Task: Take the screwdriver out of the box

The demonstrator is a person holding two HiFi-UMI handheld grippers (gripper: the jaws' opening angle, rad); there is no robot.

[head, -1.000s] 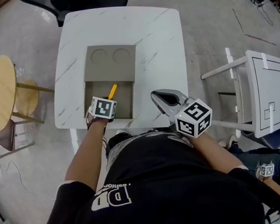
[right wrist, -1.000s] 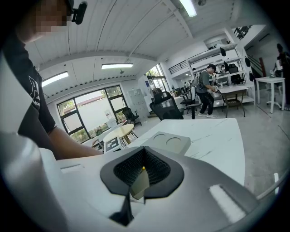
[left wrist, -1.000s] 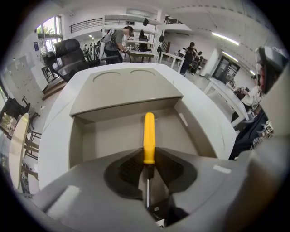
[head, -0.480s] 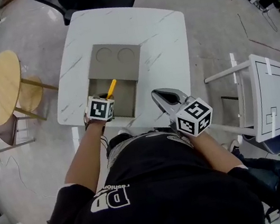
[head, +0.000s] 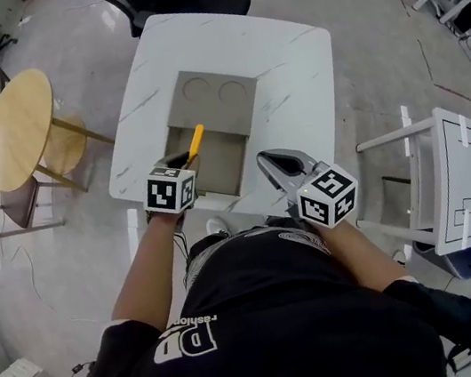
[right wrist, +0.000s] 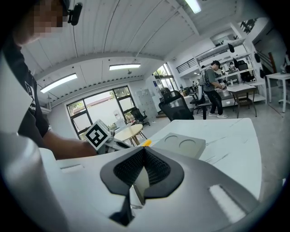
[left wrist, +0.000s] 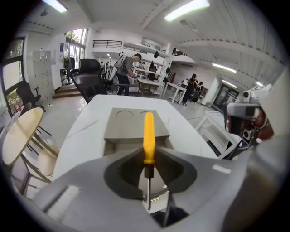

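Over the box (head: 223, 156), at the table (head: 285, 57) edge: left gripper (head: 182, 160) clamped on the screwdriver (head: 195, 139).
Its yellow end juts past the jaws, above the box; shaft tip hidden from overhead. Right gripper (head: 279, 163) beside the box, jaws together, nothing between.

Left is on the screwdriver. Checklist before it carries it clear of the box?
1. Left gripper shut on the screwdriver: ok, clamped at the base of the yellow handle.
2. Screwdriver tip above the box wall: cannot tell.
3. Lid open: ok, lies flat behind the box.
4. Right gripper out of the path: ok, shut, empty, off to the box's right.
5. Bare table for set-down: ok, right of the box.
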